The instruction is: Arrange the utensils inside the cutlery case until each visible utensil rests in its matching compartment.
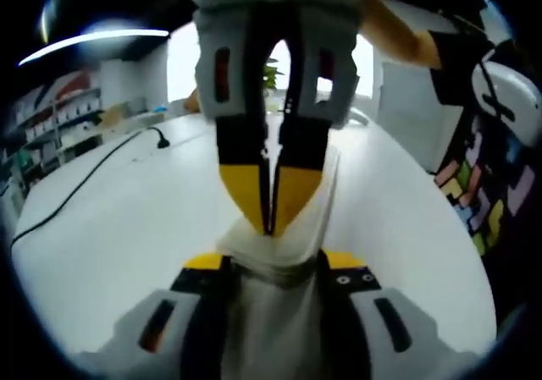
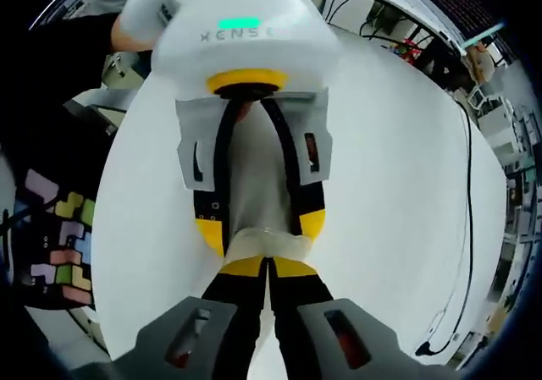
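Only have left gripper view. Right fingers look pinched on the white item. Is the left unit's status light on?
Observer: Yes, a green light is lit on the left gripper's housing.
Operator: Who's holding it?
Observer: A hand grips that housing from the side.
Operator: Any marking under the housing?
Observer: A yellow ring, just above the white item.

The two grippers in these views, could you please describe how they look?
Each gripper has black jaws with yellow tips on light grey side plates with dark slots. The left gripper carries a white rounded housing with a yellow ring, a green light strip and grey lettering. The right gripper matches in colours. A dark sleeve shows behind it.
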`<state>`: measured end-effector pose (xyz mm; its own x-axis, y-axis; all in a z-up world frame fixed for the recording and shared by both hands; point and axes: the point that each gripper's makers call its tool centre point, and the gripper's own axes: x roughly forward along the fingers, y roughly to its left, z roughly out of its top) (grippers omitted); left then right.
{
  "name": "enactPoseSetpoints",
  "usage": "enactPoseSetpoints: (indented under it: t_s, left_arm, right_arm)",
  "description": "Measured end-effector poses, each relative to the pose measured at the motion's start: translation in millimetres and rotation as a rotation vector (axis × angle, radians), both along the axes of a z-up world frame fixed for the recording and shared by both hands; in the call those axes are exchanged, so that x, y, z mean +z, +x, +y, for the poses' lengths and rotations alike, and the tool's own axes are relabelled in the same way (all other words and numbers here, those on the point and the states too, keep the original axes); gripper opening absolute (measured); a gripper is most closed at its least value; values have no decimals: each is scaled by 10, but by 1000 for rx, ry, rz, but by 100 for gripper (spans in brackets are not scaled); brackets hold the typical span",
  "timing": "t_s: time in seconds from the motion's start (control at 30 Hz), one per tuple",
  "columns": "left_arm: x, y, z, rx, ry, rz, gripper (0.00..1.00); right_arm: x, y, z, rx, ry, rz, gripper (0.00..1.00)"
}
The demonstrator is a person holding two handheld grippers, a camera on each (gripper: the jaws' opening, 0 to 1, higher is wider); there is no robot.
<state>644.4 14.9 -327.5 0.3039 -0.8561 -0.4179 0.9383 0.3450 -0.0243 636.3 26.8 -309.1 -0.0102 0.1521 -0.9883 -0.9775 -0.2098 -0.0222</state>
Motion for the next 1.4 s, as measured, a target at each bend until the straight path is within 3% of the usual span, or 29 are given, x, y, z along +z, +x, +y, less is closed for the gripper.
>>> enactPoseSetpoints:
  t_s: [0.23,0.47,0.73,0.8,0.87,0.97,1.03,1.13,1.4]
  left_arm:
    - [18,20,103,32,-32,19,44]
    - [32,-79,38,9,-39,23,44]
    - [39,-78,43,49,-58,38,43]
    - [34,-76,55,59,-62,37,43]
    - [28,-77,61,63,-68,45,43]
    - [34,-78,57,63,-81,47,43]
    - [33,-78,52,63,-86,49,43]
    - [33,-88,49,64,-91,50,43]
    - [33,-81,69,68,-89,48,39]
  right_arm:
    - [0,-4,-3,1,-48,2,0]
    - [-1,-11,-11,6,-71,9,0]
    - [31,-8,-34,-42,45,61,0]
    - [50,-76,-22,-54,89,101,13]
    - [88,-43,-12,-21,136,59,20]
    - [107,61,-81,-57,140,8,33]
    - [123,91,-71,-75,167,2,34]
    - [127,-21,-18,-101,205,68,39]
    - [32,0,42,-139,205,70,38]
